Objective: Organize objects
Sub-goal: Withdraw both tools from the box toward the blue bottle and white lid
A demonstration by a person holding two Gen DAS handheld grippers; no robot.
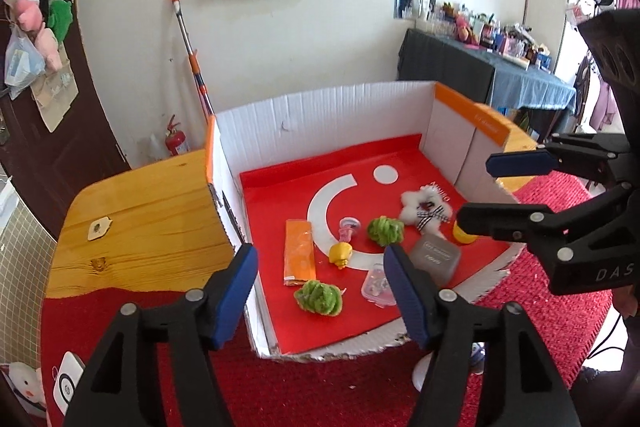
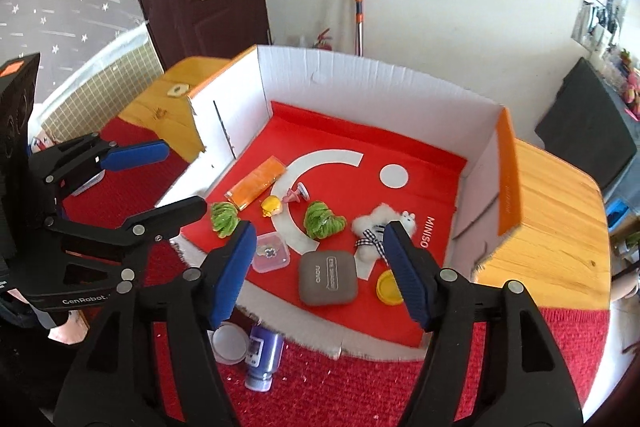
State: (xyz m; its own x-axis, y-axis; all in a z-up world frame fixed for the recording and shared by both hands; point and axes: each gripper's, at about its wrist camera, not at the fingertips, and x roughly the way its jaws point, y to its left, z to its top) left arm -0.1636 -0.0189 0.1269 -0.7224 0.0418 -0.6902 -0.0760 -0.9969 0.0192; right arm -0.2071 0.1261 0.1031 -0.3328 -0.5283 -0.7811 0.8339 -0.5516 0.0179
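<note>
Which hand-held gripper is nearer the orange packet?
Left. The left hand-held gripper hovers open just near-side of the orange packet; the right hand-held gripper, also open, hangs over the tray's other end.

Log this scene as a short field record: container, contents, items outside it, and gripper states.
container: white cardboard box with a red printed liner, front side open
contents: grey rounded square case, clear lidded plastic tub, two green fuzzy yarn bundles, white fluffy plush toy with checked bow, orange flat packet, yellow round lid
outside: purple bottle lying on red mat
left gripper: open, holding nothing
right gripper: open, holding nothing
</note>
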